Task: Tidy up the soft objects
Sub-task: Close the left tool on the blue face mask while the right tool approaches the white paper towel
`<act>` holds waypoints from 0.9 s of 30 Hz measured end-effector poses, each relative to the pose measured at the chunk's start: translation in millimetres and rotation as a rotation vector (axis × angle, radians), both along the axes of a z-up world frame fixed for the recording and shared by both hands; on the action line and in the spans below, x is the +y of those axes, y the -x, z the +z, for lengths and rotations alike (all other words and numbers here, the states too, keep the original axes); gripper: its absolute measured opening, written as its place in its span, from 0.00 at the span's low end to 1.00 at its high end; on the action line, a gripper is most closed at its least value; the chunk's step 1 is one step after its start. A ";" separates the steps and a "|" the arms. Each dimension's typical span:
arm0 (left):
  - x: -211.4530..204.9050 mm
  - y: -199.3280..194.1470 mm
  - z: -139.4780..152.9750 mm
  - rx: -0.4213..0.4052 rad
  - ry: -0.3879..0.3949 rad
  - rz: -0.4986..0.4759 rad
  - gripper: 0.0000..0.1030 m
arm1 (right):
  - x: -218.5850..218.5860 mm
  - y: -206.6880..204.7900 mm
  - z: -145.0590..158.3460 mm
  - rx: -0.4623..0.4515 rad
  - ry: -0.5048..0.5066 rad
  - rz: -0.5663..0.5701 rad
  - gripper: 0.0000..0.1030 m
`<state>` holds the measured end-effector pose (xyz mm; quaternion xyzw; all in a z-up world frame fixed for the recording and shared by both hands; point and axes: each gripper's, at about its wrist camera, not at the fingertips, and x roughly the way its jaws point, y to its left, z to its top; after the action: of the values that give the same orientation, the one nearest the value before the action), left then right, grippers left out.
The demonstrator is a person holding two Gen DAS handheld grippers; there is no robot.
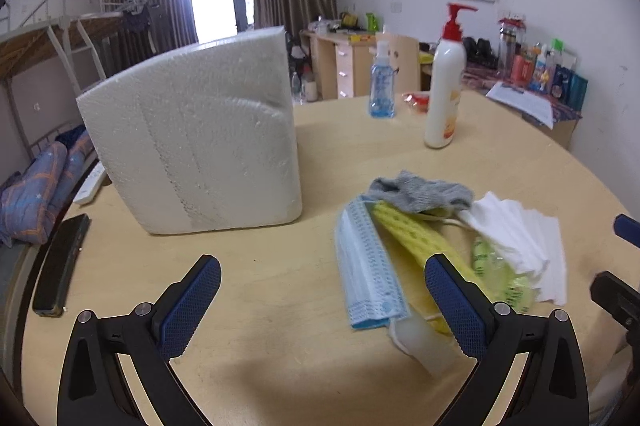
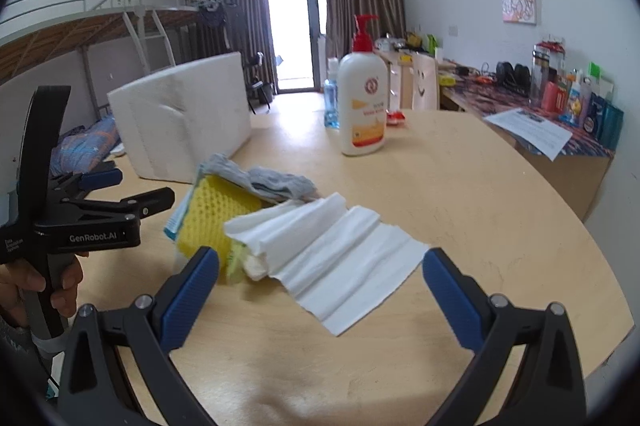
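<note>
A pile of soft things lies on the round wooden table [image 1: 260, 306]: a blue face mask [image 1: 368, 266], a yellow mesh sponge [image 1: 416, 238], a grey sock [image 1: 420, 191], white tissues [image 1: 520, 238] and a green-yellow wrapped item [image 1: 496, 272]. My left gripper [image 1: 322, 300] is open and empty, just in front of the mask. My right gripper [image 2: 320, 290] is open and empty, its fingers either side of the near end of the tissues [image 2: 340, 266]. The sponge [image 2: 218, 214] and sock [image 2: 276, 181] lie behind them. The left gripper's body [image 2: 80, 226] shows at the left.
A white foam block [image 1: 200, 141] stands at the back left. A lotion pump bottle [image 1: 444, 85] and a blue sanitizer bottle [image 1: 382, 85] stand at the far side. A black phone [image 1: 60, 262] lies at the left edge. A cluttered desk [image 2: 540, 117] is beyond the table.
</note>
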<state>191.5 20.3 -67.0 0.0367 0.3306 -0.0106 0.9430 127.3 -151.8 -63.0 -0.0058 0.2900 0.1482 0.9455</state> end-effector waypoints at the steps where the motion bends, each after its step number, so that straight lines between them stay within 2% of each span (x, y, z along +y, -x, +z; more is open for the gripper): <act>1: 1.2 -3.7 -2.0 0.008 -0.003 0.006 0.99 | 0.3 -1.6 -1.1 0.006 0.003 0.001 1.00; 9: 2.6 -28.1 -9.8 0.075 0.004 0.025 0.93 | -0.1 -17.4 -5.8 0.039 0.014 0.003 0.98; 14: 0.2 -39.1 -14.2 0.100 0.017 0.006 0.85 | 0.4 -27.9 -9.4 0.066 0.020 0.001 0.93; 16: 1.7 -43.2 -17.3 0.114 0.028 0.003 0.77 | 1.0 -30.7 -10.3 0.076 0.026 0.002 0.88; 23: 5.4 -50.9 -23.7 0.143 0.068 -0.030 0.52 | 2.7 -39.3 -13.6 0.095 0.059 -0.005 0.86; 25: 3.5 -51.7 -23.9 0.142 0.066 -0.048 0.41 | 2.8 -43.0 -14.9 0.105 0.060 -0.012 0.76; 27: 1.7 -52.2 -24.7 0.149 0.066 -0.072 0.35 | 2.0 -46.8 -17.3 0.118 0.065 -0.021 0.72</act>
<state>243.7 22.0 -91.7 0.0166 0.3979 -0.0581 0.9154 174.1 -149.9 -80.3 -0.0248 0.3498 0.1290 0.9276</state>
